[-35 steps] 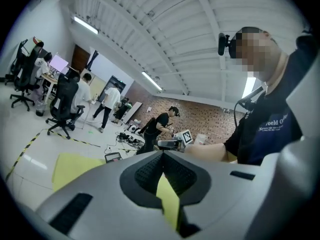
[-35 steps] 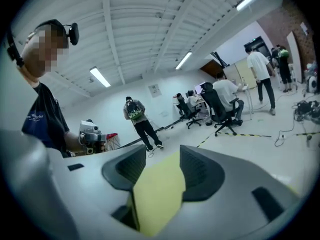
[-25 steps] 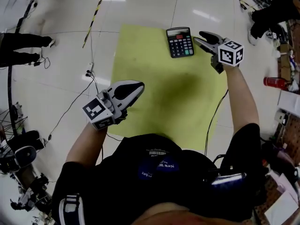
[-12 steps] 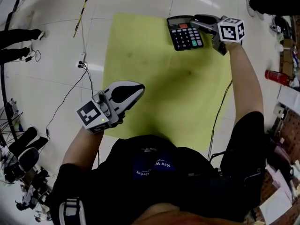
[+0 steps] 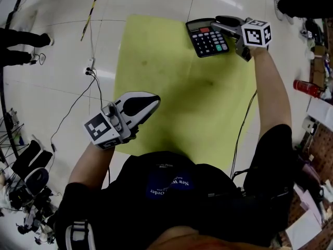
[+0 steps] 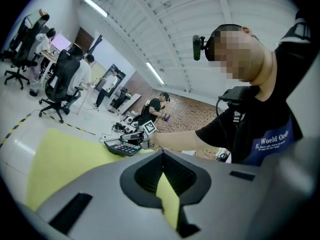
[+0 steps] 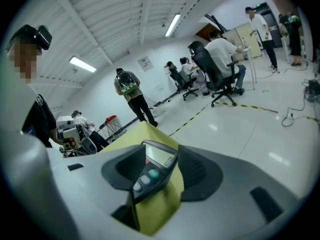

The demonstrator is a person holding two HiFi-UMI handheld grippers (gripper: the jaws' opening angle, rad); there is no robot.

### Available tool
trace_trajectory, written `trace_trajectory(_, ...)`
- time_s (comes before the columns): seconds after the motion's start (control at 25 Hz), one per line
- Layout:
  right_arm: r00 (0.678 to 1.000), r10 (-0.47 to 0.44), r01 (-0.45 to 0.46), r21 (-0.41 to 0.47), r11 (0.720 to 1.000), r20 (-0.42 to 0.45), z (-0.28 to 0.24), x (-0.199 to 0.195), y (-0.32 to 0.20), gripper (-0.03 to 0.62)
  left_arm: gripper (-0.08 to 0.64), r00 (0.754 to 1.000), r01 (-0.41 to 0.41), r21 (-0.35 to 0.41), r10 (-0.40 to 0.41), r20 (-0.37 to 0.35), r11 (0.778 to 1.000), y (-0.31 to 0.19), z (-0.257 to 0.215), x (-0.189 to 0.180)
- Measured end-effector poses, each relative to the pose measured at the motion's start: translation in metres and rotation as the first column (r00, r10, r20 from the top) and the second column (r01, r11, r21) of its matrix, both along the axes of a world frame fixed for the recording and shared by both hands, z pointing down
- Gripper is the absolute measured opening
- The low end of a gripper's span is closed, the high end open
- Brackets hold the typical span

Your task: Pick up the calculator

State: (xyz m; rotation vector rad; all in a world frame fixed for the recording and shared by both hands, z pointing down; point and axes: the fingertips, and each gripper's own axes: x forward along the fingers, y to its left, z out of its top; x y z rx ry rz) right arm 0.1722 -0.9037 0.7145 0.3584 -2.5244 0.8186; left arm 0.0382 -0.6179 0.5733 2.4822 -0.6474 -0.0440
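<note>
A black calculator (image 5: 207,37) with a grey display is at the far right corner of the yellow-green mat (image 5: 171,82). My right gripper (image 5: 225,27) is shut on its right edge. In the right gripper view the calculator (image 7: 159,160) sits clamped between both jaws, display end pointing away, with the mat (image 7: 160,204) below. My left gripper (image 5: 149,101) hovers over the mat's near left part, jaws together and holding nothing. In the left gripper view the left gripper (image 6: 161,154) points towards the distant calculator (image 6: 120,147) and the right gripper (image 6: 131,138).
The mat lies on a glossy white tiled floor. A cable and plug block (image 5: 89,66) lie left of the mat, and a black cable (image 5: 242,124) runs along its right edge. A red bottle (image 5: 304,87) and clutter are at the right. A person's shoes (image 5: 23,38) stand far left.
My right gripper moved left onto the calculator and shut on its right edge; the calculator has shifted slightly. The left gripper stayed in place.
</note>
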Motion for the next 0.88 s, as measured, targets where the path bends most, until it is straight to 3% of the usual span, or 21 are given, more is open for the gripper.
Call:
trace_trajectory(0.28, 0.999, 0.009, -0.009, 0.014, 1.0, -0.051, 0.006, 0.004, -0.001, 0.189, 0.006, 1.0, 0.003, -0.024, -0.003, -0.022, 1.0, 0.0, 0.002, -0.002)
trace_trajectory(0.52, 0.999, -0.021, 0.02, -0.017, 1.0, -0.046, 0.012, 0.0, 0.001, 0.195, 0.006, 0.999, -0.006, -0.025, 0.005, -0.042, 1.0, 0.001, 0.003, 0.001)
trace_trajectory(0.64, 0.998, -0.054, 0.052, -0.057, 0.997, -0.027, 0.011, -0.004, 0.008, 0.119, 0.006, 0.999, -0.002, -0.035, 0.0, -0.051, 0.999, 0.004, 0.004, 0.0)
trace_trajectory(0.88, 0.992, -0.094, 0.103, -0.112, 0.988, 0.088, -0.013, -0.012, 0.02, 0.06, 0.006, 0.997, 0.006, -0.034, -0.008, -0.072, 0.999, 0.012, -0.004, -0.005)
